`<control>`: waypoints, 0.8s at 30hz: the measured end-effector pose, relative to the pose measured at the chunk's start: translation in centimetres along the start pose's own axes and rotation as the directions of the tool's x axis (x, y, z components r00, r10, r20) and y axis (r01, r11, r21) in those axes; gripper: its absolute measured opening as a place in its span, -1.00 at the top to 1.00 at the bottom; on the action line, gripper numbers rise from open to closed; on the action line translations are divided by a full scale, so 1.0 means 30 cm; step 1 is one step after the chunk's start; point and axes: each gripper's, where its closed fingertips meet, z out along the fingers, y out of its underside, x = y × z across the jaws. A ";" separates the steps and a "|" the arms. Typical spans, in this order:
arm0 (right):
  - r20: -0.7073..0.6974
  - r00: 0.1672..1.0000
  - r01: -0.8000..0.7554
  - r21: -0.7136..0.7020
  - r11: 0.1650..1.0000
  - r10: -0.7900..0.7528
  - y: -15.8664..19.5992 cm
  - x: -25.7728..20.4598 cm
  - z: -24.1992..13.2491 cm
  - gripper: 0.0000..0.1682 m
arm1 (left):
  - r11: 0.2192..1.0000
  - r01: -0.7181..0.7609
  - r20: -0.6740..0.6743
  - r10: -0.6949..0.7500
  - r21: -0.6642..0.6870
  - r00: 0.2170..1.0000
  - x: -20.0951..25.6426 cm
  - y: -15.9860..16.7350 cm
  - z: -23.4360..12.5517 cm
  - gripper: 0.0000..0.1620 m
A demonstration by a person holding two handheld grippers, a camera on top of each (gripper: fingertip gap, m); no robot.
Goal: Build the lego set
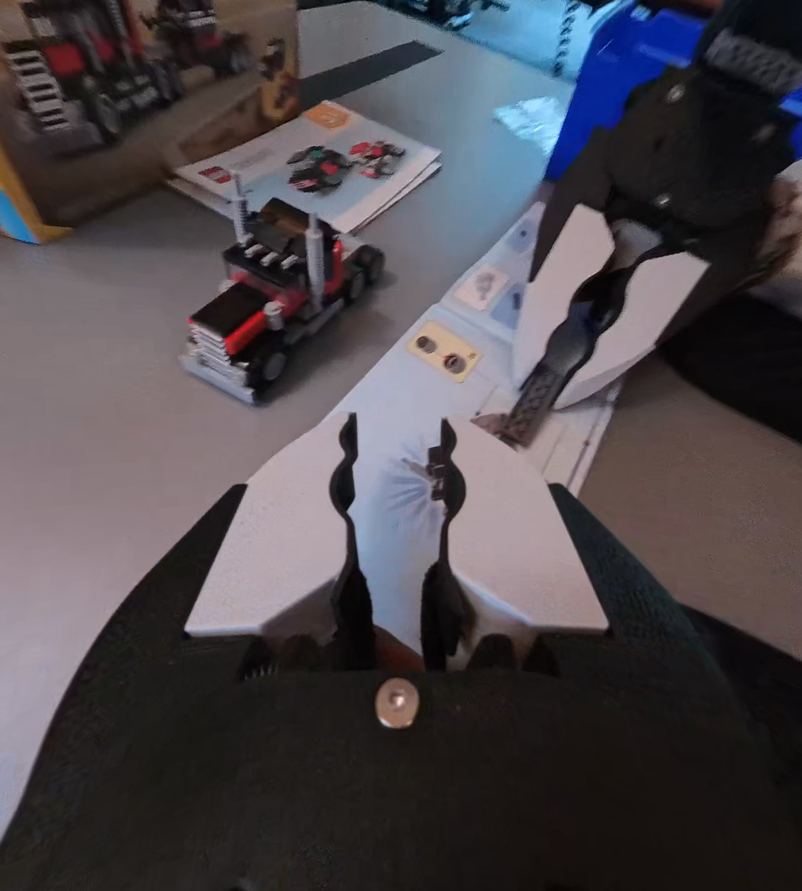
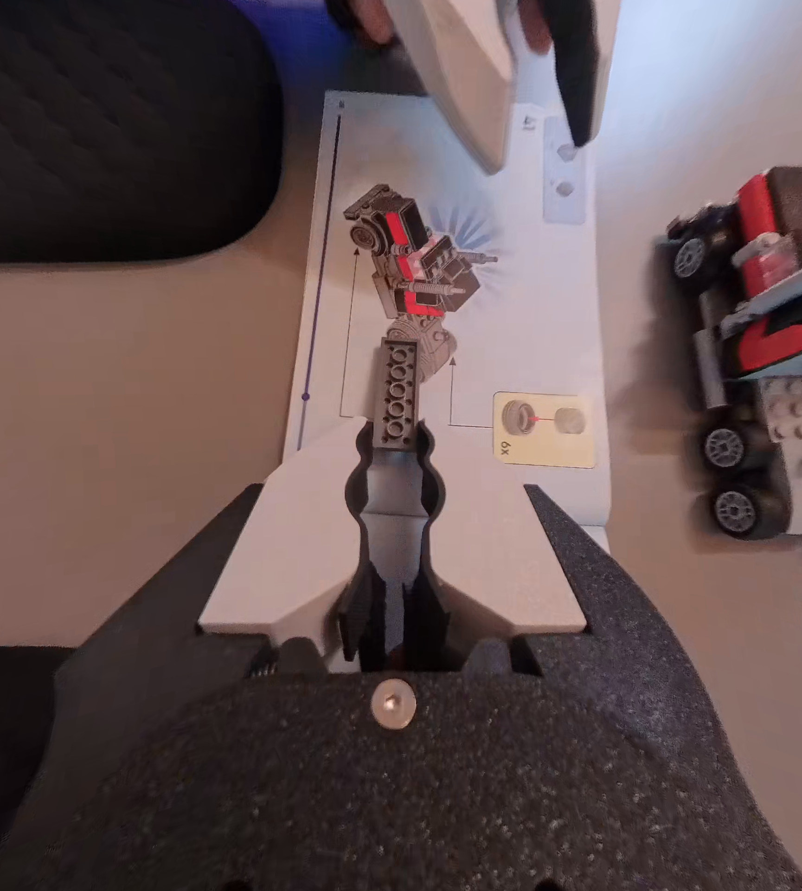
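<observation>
Right gripper [image 2: 395, 426] clamped on grey plate [image 2: 398, 394] above open booklet [image 2: 476, 337]; left gripper [image 1: 399, 424] apart, empty. Box [image 1: 114, 87] only in left view.

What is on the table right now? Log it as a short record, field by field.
left hand-held gripper: open, empty, over the open instruction booklet
right hand-held gripper: shut on one end of a long dark grey studded Lego plate
plate position: above the booklet page
red, black and grey Lego truck: stands on the grey table, beside the booklet
printed cardboard set box: behind the truck
</observation>
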 end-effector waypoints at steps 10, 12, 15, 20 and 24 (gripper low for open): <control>0.069 0.998 -0.014 -0.029 0.999 0.016 0.006 -0.034 0.006 0.76 | 0.921 0.175 -0.086 -0.217 -0.347 0.972 0.052 0.173 -0.038 0.97; 0.075 0.996 -0.045 -0.051 0.998 0.049 0.010 -0.043 -0.007 0.51 | 0.941 0.124 -0.100 -0.163 -0.316 0.982 0.057 0.172 -0.038 0.96; -0.006 0.991 -0.134 -0.052 0.990 0.134 0.010 -0.042 -0.106 0.44 | 0.975 0.073 -0.125 -0.101 -0.212 0.987 0.064 0.127 -0.044 0.90; -0.266 0.910 -0.320 0.033 0.947 0.317 0.021 -0.097 -0.511 0.48 | 0.991 -0.074 -0.050 0.080 0.113 0.996 0.037 -0.019 -0.074 0.86; -0.565 0.691 -0.544 0.005 0.839 0.451 0.249 -0.136 -0.876 0.41 | 0.961 -0.122 0.009 0.124 0.248 0.992 0.022 -0.071 -0.105 0.80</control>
